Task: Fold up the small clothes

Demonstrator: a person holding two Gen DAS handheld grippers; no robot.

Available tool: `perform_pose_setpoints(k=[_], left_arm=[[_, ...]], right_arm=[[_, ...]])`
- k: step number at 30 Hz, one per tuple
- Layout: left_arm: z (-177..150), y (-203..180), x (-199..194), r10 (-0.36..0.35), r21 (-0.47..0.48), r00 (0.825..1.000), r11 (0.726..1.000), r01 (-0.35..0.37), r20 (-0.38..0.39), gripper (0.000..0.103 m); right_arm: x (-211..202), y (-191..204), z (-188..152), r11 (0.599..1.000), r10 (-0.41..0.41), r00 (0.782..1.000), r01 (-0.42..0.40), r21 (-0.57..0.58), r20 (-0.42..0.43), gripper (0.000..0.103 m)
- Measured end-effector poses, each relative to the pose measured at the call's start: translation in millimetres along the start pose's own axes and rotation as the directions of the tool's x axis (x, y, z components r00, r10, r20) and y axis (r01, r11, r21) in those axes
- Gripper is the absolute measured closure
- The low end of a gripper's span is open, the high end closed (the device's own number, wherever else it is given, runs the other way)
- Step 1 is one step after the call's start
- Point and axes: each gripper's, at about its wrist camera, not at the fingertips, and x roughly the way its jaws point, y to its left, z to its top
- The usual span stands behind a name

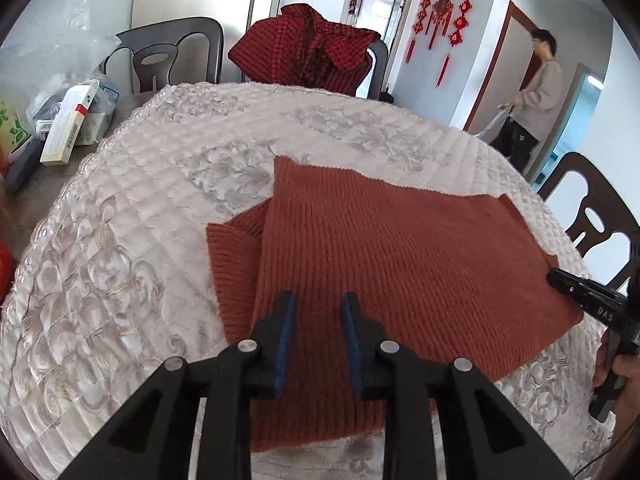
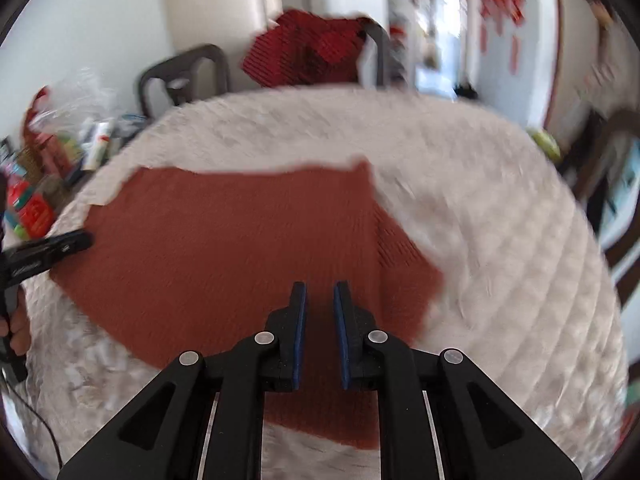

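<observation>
A rust-orange ribbed knit garment [image 1: 400, 256] lies flat on the quilted white table cover [image 1: 120, 240], one sleeve folded out at its left. My left gripper [image 1: 319, 300] is open and empty, hovering over the garment's near edge. My right gripper [image 2: 320, 290] is open with a narrow gap and empty, over the garment [image 2: 224, 240] near its right sleeve. The right wrist view is motion-blurred. The right gripper's tip also shows in the left wrist view [image 1: 576, 290], at the garment's right edge. The left gripper shows in the right wrist view [image 2: 52, 254], at the garment's left edge.
A red checked garment [image 1: 308, 52] hangs over a chair at the far side. Boxes and plastic bags [image 1: 68, 120] crowd the far left. Dark chairs [image 1: 592, 216] ring the table. A person [image 1: 536, 92] stands in the far right doorway.
</observation>
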Motion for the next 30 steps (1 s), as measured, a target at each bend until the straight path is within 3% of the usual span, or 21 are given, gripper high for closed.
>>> perform_pose_setpoints(k=[2, 4, 7, 11, 13, 16, 21, 25, 28, 30], left_arm=[[-1, -1, -7, 0.012, 0.006, 1.0, 1.0, -0.012, 0.004, 0.076], [-3, -5, -15, 0.011, 0.017, 1.0, 1.0, -0.012, 0.007, 0.076], [-12, -16, -28, -0.011, 0.048, 1.0, 0.999, 0.011, 0.016, 0.076], [-24, -26, -28, -0.032, 0.082, 0.999, 0.996, 0.031, 0.014, 0.076], [-32, -20, -16, -0.017, 0.057, 0.999, 0.998, 0.019, -0.034, 0.076], [-38, -13, -19, -0.037, 0.043, 0.999, 0.998, 0.038, -0.027, 0.076], [-36, -12, -26, -0.042, 0.025, 0.999, 0.999, 0.043, -0.032, 0.076], [-29, -21, -34, -0.042, 0.049, 0.999, 0.998, 0.041, 0.027, 0.076], [-29, -8, -15, -0.012, 0.015, 1.0, 1.0, 0.013, -0.026, 0.076], [-33, -2, -17, -0.037, -0.003, 0.999, 0.999, 0.036, -0.02, 0.076]], right_arm=[[-9, -6, 0, 0.999, 0.011, 1.0, -0.011, 0.041, 0.007, 0.09], [-23, 0, -1, 1.0, -0.001, 0.999, 0.0, 0.021, 0.039, 0.09], [-39, 13, -7, 0.999, 0.046, 0.997, -0.046, -0.006, 0.06, 0.09], [-37, 30, -18, 0.996, 0.077, 0.997, -0.075, -0.051, 0.032, 0.09], [-25, 23, -25, 0.998, 0.052, 0.999, -0.052, -0.026, -0.015, 0.09], [-27, 3, -32, 0.995, 0.087, 0.996, -0.086, 0.059, -0.011, 0.092], [-34, 7, -32, 0.999, 0.035, 0.999, -0.034, 0.041, -0.014, 0.092], [-48, 16, -28, 1.0, 0.025, 0.999, -0.026, 0.013, 0.027, 0.092], [-35, 3, -30, 0.999, 0.012, 1.0, -0.011, 0.049, -0.006, 0.092], [-32, -9, -34, 0.996, 0.043, 0.999, -0.042, 0.084, -0.006, 0.092]])
